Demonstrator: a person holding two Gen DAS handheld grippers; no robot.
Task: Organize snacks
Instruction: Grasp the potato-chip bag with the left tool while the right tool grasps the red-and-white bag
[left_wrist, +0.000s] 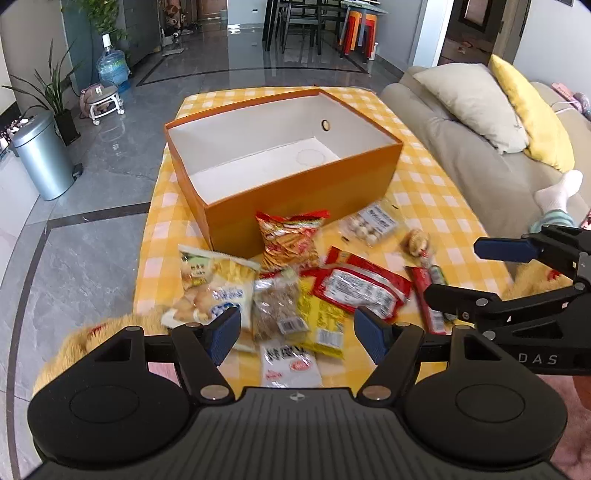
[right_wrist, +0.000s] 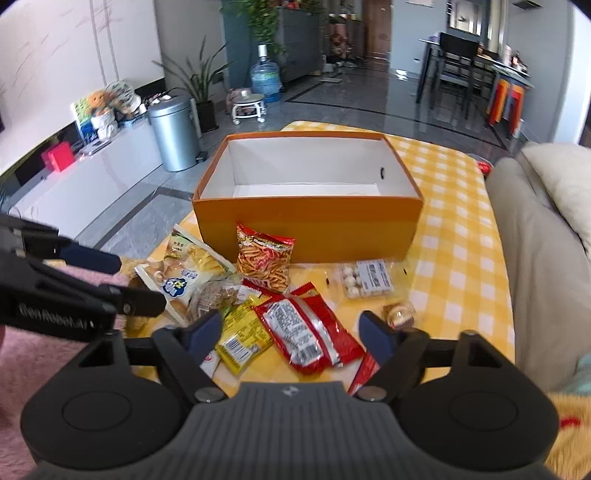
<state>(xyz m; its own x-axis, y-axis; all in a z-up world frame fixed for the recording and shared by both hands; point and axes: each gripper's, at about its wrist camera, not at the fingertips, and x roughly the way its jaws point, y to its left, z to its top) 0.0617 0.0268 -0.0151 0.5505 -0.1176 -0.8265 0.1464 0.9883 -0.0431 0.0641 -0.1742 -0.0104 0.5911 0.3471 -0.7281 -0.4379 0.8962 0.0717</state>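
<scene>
Holding both grippers above snack pile on yellow checked tablecloth (right_wrist: 461, 236). Left gripper (left_wrist: 297, 330): fingers wide, nothing gripped. Right gripper (right_wrist: 290, 334): fingers wide, nothing gripped. Orange box (right_wrist: 306, 225) at my 12 o'clock, white inside, no snacks in it. Red chip bag (right_wrist: 264, 260) leans against box front wall. Large red packet (right_wrist: 308, 332) lies between right fingers. Clear egg tray (right_wrist: 365, 282) at 1 o'clock.

Glossy grey floor (left_wrist: 110, 221), beige sofa (left_wrist: 461, 155)
</scene>
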